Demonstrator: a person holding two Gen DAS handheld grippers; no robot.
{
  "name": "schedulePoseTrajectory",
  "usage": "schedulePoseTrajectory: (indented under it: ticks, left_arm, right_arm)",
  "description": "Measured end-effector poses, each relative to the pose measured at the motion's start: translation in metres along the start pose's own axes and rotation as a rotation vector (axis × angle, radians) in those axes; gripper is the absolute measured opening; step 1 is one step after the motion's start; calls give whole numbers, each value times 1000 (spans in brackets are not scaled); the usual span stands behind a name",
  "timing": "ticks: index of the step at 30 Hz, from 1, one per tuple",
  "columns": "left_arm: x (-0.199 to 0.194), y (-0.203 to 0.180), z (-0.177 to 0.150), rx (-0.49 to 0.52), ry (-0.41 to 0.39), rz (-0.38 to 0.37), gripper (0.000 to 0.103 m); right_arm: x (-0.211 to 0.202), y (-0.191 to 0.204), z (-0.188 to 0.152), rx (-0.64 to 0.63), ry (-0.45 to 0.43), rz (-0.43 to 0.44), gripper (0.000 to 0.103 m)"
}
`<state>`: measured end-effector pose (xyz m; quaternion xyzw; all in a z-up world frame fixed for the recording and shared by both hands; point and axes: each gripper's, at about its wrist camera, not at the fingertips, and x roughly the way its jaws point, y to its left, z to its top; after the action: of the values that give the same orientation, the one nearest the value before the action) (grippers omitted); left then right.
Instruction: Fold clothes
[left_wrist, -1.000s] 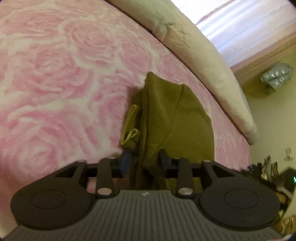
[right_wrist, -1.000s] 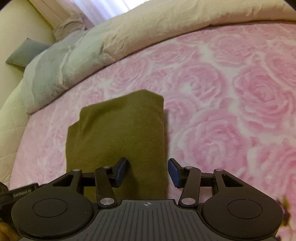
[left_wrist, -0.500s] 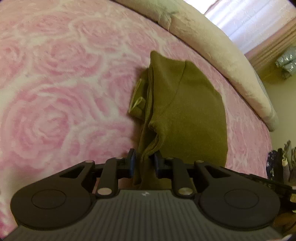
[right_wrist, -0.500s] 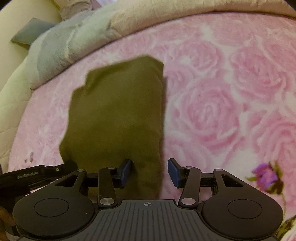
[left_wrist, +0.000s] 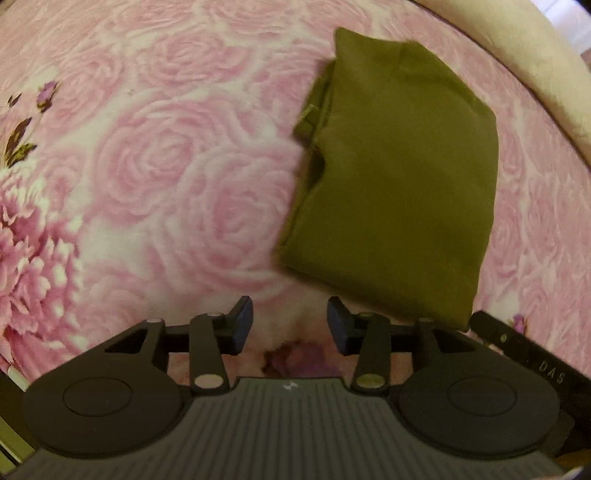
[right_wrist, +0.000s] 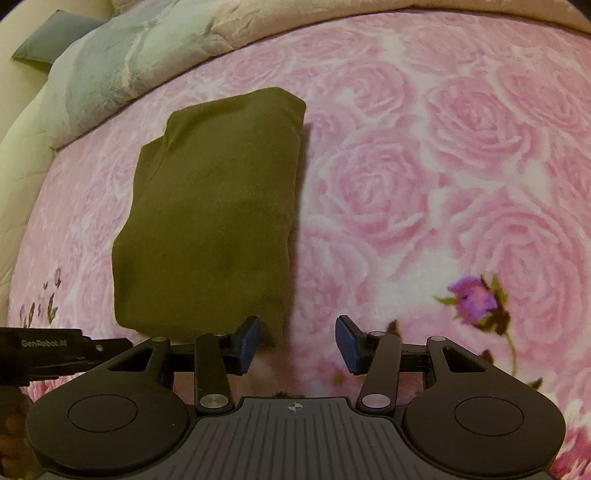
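Half a second ago clamped on the near edge of the olive garment (left_wrist: 399, 177); now released, left gripper (left_wrist: 290, 325) spread wide with only pink rose blanket (left_wrist: 177, 177) between its blue pads, and drawn back so the cloth lies ahead and to the right, its near hem just beyond the right fingertip. Left folded edge of the garment showing stacked layers and a small loop or tab, slightly blurred. Beyond it, along the upper right, a cream duvet (left_wrist: 535, 62). At the far right edge, a black bar of the other tool. In the right wrist view, same folded garment (right_wrist: 214, 206) flat on the blanket (right_wrist: 461, 166), farther forward and more fully visible than before. Right gripper (right_wrist: 297, 343) spread wide as earlier, holding nothing, left pad just at the cloth's near right corner. Grey-and-cream duvet (right_wrist: 122, 70) bunched along the top left. Purple flower print (right_wrist: 476, 302) to the right.
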<state>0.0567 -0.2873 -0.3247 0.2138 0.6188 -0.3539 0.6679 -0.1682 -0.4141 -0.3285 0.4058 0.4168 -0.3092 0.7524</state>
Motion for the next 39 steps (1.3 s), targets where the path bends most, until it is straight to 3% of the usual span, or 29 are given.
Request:
schedulePoseTrajectory:
  ticks: [3, 7, 9, 12, 14, 25, 27, 28, 29, 32, 35, 39]
  left_arm:
    - [5, -6, -1, 5, 10, 0, 41]
    - [7, -5, -3, -29, 14, -66, 41]
    - [6, 3, -6, -106, 6, -168, 42]
    - [9, 31, -21, -354, -49, -413, 45]
    - [16, 46, -33, -508, -83, -513, 49]
    - [61, 47, -57, -760, -192, -593, 51]
    - [65, 45, -54, -750, -217, -601, 40]
    - [67, 43, -51, -734, -224, -602, 16]
    - [70, 43, -48, -723, -222, -605, 10]
    - [67, 50, -41, -689, -228, -632, 8]
    - [49, 63, -33, -567, -247, -628, 8]
    - [22, 103, -18, -480, -282, -574, 7]
  right_arm:
    - [2, -4, 3, 2, -5, -4, 49]
    - [3, -9, 6, 12, -11, 1, 49]
    - [2, -13, 6, 28, -10, 9, 49]
    - [-1, -20, 6, 65, -9, 25, 49]
    - [-2, -27, 7, 109, -6, 36, 49]
    - [-2, -59, 11, 256, -4, 65, 49]
    - [0, -62, 12, 269, -2, 66, 49]
    - [0, -64, 12, 275, -1, 66, 49]
    - [1, -65, 13, 280, -1, 67, 49]
    - [1, -67, 15, 289, 2, 74, 49]
    - [1, -69, 16, 294, 7, 101, 49]
    - [5, -73, 17, 310, 38, 165, 49]
